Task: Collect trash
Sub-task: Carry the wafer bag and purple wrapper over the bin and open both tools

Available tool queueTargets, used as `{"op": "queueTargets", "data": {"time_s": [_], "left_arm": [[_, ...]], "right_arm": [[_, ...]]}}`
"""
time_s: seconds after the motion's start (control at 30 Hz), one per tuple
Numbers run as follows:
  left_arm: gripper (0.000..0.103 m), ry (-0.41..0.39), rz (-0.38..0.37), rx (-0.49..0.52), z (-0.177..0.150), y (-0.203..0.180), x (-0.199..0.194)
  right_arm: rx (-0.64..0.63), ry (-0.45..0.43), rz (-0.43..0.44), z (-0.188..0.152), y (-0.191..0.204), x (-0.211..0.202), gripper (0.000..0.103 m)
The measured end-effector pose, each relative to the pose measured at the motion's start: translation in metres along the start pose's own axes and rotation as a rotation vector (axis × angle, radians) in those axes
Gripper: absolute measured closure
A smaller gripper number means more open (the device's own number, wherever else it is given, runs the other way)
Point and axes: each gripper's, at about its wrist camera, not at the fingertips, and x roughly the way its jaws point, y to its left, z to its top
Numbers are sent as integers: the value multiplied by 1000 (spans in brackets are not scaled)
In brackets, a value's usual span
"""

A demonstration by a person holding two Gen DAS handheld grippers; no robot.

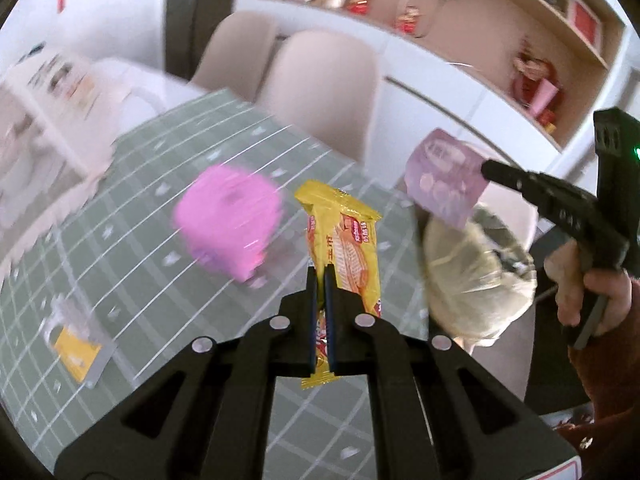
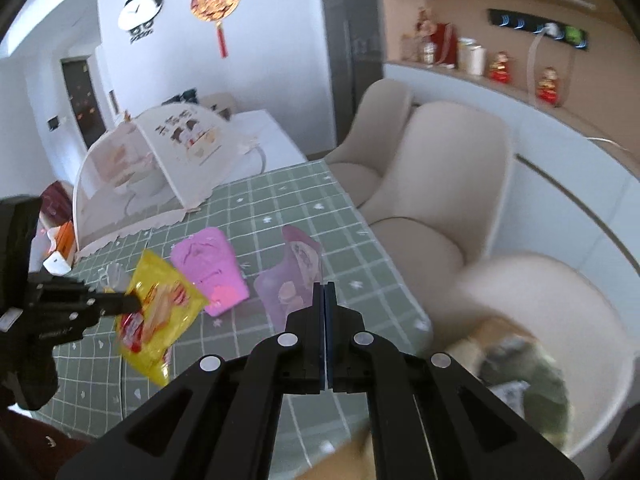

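The yellow biscuit wrapper [image 1: 344, 240] hangs above the green checked worktop [image 1: 140, 240], clamped in the left tool [image 1: 320, 276]. The right tool [image 2: 324, 292] pinches a translucent purple wrapper [image 2: 298, 276], held above the worktop's edge. A pink packet [image 2: 210, 276] lies on the worktop between them.

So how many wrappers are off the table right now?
2: the yellow wrapper in the left gripper, the purple wrapper in the right gripper.

The bench [image 2: 280, 216] wears a sage-green cloth gridded in white lines. The wrapper [image 1: 348, 240] is yellow with orange-red print, the pouch [image 1: 444, 176] pale purple, the pack [image 1: 228, 220] bright pink.
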Motion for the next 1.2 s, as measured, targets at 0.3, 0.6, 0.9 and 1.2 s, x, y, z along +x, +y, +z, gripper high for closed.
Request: {"op": "queueTargets", "data": {"time_s": [0.3,0.6,0.9,1.2], "left_arm": [[100,-15,-134,149,22,-112,26],[100,70,-301,166,48,-206,103],[100,141,-205,167,53,-246,181],[88,221,-218,102,37,-236,201]], "right_arm": [[72,-61,-143,-43,-72,-92,100],[179,-90,-239,-82,-142,-140,100],[248,-74,-254,-109,-184,-140,100],[297,-49,-192,-117,-202,-112,100]]}}
